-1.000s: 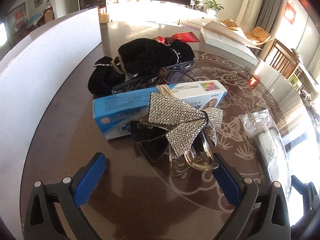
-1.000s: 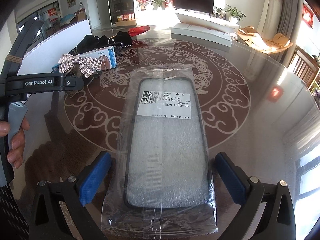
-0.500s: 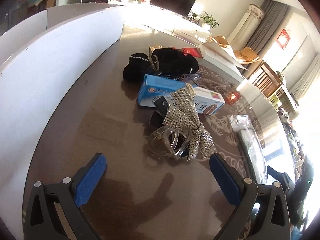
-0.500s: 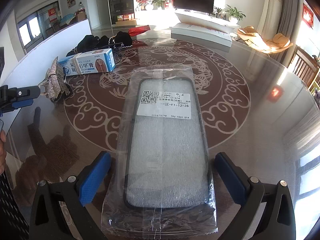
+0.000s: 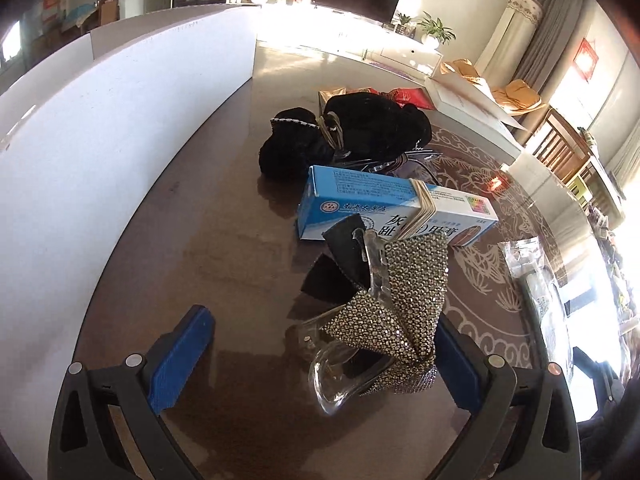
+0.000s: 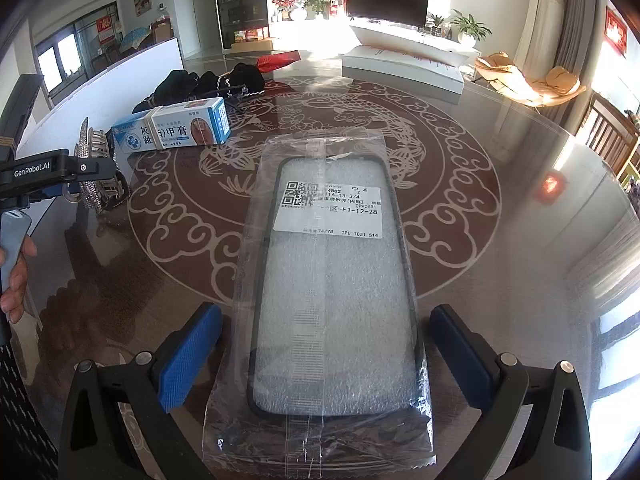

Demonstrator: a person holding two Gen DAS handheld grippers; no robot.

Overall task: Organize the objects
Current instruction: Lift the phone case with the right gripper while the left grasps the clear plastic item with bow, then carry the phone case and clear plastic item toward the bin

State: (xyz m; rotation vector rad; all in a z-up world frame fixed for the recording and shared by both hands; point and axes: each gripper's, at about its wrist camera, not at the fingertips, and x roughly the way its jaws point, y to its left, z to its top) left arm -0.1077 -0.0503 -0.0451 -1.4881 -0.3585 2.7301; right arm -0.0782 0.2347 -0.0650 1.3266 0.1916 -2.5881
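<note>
Plastic bag (image 6: 320,280) is lying flat on the glass table (image 6: 500,280), sealed, and holding a phone case with a white foam insert and a printed label. The right gripper (image 6: 324,354) is sitting wide open around the near end of this bag, its blue pads (image 6: 188,356) standing off either side and gripping nothing.

The left gripper (image 5: 320,356) is also spread wide. A sparkly hair clip (image 5: 388,304) with a clear plastic claw is resting between its fingers, pressed close to the right pad; I cannot tell whether it is touching. A hand (image 6: 14,280) is holding that gripper at the left edge of the right wrist view.

Just beyond the clip, a blue and white medicine box (image 5: 392,210) is lying on its side with rubber bands around it. Behind the box, a heap of black cloth (image 5: 352,132) is sitting, with a red packet (image 5: 408,96) further back. A white board (image 5: 100,152) is standing along the left edge of the table, close to the clip and box. Open tabletop is stretching to the right of the bag, and a flat white box (image 6: 404,68) is lying at the far rim.
</note>
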